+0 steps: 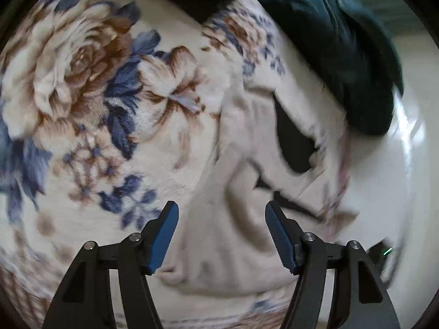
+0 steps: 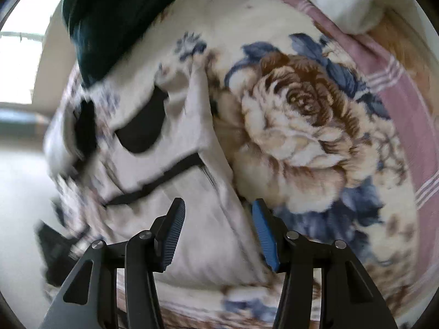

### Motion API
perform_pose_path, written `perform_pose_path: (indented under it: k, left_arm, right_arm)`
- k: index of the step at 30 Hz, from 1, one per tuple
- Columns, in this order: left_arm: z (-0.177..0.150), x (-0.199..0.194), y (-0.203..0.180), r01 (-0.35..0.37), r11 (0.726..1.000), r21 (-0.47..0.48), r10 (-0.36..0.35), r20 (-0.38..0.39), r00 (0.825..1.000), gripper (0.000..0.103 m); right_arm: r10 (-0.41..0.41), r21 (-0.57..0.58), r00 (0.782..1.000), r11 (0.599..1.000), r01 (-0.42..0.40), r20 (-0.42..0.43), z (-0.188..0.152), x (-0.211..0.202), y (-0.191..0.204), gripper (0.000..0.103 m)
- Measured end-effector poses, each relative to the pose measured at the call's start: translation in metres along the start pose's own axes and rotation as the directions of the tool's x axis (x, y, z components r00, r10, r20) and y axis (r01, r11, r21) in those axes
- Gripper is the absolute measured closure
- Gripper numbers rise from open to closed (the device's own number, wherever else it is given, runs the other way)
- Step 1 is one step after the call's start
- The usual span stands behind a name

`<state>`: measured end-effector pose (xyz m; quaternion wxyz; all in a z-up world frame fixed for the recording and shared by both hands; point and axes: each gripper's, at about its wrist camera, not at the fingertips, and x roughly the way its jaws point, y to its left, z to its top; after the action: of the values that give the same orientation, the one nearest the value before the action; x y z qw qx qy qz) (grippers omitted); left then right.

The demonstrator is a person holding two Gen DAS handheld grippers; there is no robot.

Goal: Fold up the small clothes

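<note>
A small cream garment with black patches (image 1: 247, 164) lies crumpled on a floral blanket (image 1: 82, 82). It also shows in the right wrist view (image 2: 170, 142), with its right edge running down between the fingers. My left gripper (image 1: 221, 213) is open just above the garment's lower folds. My right gripper (image 2: 218, 211) is open over the garment's right edge. Neither holds cloth. Both views are motion-blurred.
A dark teal cloth (image 1: 343, 41) lies at the blanket's far edge, also at the right wrist view's upper left (image 2: 115, 22). A pink striped sheet (image 2: 397, 87) lies beyond the blanket. Pale floor (image 1: 384, 178) lies past the edge.
</note>
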<state>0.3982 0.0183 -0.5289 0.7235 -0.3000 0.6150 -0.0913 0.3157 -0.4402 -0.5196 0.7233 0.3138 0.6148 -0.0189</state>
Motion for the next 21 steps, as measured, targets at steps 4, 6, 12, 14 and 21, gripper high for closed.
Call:
perform_pose_path:
  k: [4, 6, 12, 14, 21]
  left_arm:
    - [0.003, 0.031, -0.014, -0.083, 0.989, 0.118, 0.09, -0.054, 0.994, 0.04]
    - [0.01, 0.047, -0.021, -0.082, 0.985, 0.153, 0.093, -0.063, 0.994, 0.04]
    - [0.027, 0.051, -0.037, -0.058, 0.971, 0.233, 0.061, -0.003, 0.998, 0.095]
    - [0.032, 0.051, -0.037, -0.058, 0.972, 0.229, 0.06, -0.004, 0.998, 0.095]
    - [0.04, 0.046, -0.004, 0.004, 0.997, 0.079, 0.002, -0.071, 0.997, 0.075]
  right_arm:
    - [-0.067, -0.041, 0.998, 0.997, 0.067, -0.006, 0.002, 0.019, 0.001, 0.049]
    - [-0.077, -0.041, 0.997, 0.996, 0.076, -0.009, 0.009, 0.03, 0.004, 0.053]
    - [-0.172, -0.057, 0.983, 0.983, 0.176, 0.063, 0.019, 0.041, 0.021, 0.1]
    - [-0.205, -0.031, 0.975, 0.978, 0.208, 0.084, 0.022, 0.039, 0.02, 0.1]
    - [-0.139, 0.069, 0.989, 0.988, 0.141, -0.043, 0.025, 0.045, -0.002, 0.083]
